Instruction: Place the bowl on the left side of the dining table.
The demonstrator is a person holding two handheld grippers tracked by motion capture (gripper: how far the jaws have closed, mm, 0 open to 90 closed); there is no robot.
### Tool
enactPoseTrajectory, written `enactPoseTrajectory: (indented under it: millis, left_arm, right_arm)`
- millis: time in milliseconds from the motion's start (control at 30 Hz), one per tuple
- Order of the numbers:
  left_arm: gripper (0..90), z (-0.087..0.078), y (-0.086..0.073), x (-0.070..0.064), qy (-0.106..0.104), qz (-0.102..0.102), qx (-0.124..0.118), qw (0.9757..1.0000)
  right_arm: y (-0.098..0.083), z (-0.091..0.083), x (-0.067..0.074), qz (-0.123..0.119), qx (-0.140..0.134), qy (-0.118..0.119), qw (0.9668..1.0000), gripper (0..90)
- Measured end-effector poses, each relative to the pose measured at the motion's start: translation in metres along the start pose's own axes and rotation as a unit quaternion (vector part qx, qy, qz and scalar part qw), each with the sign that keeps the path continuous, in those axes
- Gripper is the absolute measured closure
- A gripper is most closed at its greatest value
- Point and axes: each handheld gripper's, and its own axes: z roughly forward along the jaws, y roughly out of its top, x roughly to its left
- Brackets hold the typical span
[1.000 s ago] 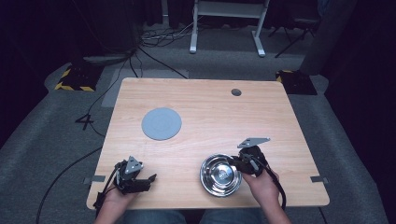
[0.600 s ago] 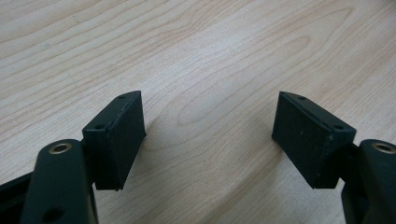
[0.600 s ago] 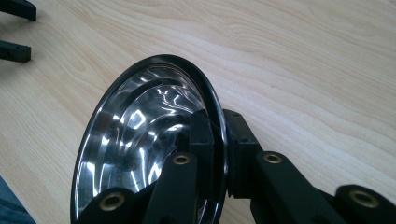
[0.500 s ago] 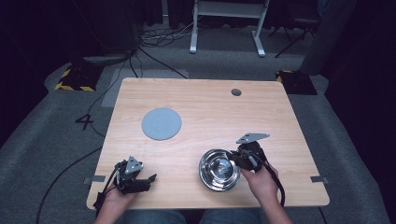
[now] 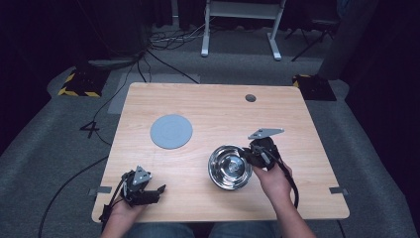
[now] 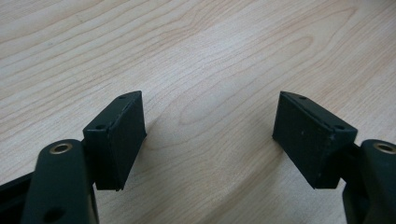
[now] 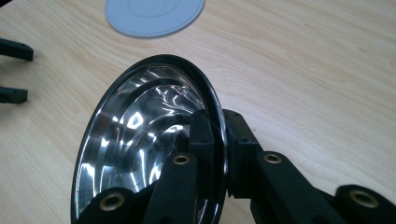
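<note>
Counter (image 5: pixel 218 114) evenly lit from overhead, pale wood bright; surrounding floor dim, room corners near black. High view soft, slightly grainy. Steel bowl (image 7: pixel 149 140) throws sharp white streaks and mirrored glare across inner wall. Left claw (image 6: pixel 208 140) casts soft shadows on wood under both pads. Black claw parts at bottom edge of both gripper views slightly out of focus; wood grain crisp mid-frame.

Light wood counter (image 5: pixel 297 124) on grey carpet floor (image 5: pixel 59 148). White frame legs (image 5: pixel 240 25) beyond it, black cables (image 5: pixel 163 44) nearby, yellow-black striped blocks (image 5: pixel 79 84) at far corners. Surroundings dark, possibly curtains.
</note>
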Motion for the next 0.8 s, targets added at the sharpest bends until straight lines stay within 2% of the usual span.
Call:
enactPoseTrajectory:
  millis: [267, 600, 800]
  left_arm:
    - [26.3, 0.0, 0.0, 0.0, 0.005, -0.003, -0.001, 1.0]
    - [28.9, 0.0, -0.001, 0.001, 0.016, -0.018, -0.006, 0.9997]
    - [28.7, 0.0, 0.0, 0.001, 0.017, -0.019, -0.005, 0.9996]
  right_arm:
    - [0.023, 0.005, -0.004, 0.0, -0.01, -0.004, 0.9999, 83.7]
    - [0.048, 0.016, -0.008, -0.007, -0.017, -0.005, 0.9998, 83.7]
    - [0.06, 0.023, -0.01, -0.002, -0.019, -0.005, 0.9998, 83.7]
